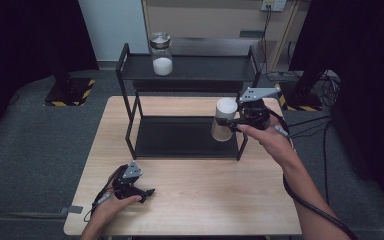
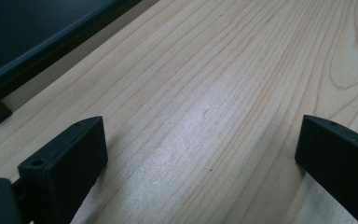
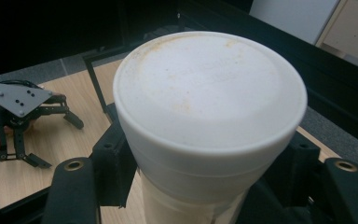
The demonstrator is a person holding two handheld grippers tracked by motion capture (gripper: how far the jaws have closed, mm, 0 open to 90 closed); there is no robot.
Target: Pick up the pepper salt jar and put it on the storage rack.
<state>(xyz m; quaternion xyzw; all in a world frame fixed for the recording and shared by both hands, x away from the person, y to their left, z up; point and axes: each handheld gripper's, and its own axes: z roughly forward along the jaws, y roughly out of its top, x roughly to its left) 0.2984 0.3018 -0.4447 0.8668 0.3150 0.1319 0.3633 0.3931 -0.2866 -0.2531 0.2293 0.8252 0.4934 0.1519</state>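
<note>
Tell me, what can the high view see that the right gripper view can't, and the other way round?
The high view alone takes in the glass jar of white powder on the rack's top shelf and the person's right hand.

The right gripper view alone gives a close look at the stained white lid of the held container, with the right hand-held gripper clamped under it.

Both show that container, the wooden table and the left hand-held gripper resting open on it.

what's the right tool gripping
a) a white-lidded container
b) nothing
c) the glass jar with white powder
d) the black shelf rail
a: the right tool has its jaws clamped on the white-lidded container, held in the air by the black shelf, while the glass jar stands untouched on the top tier.
</note>
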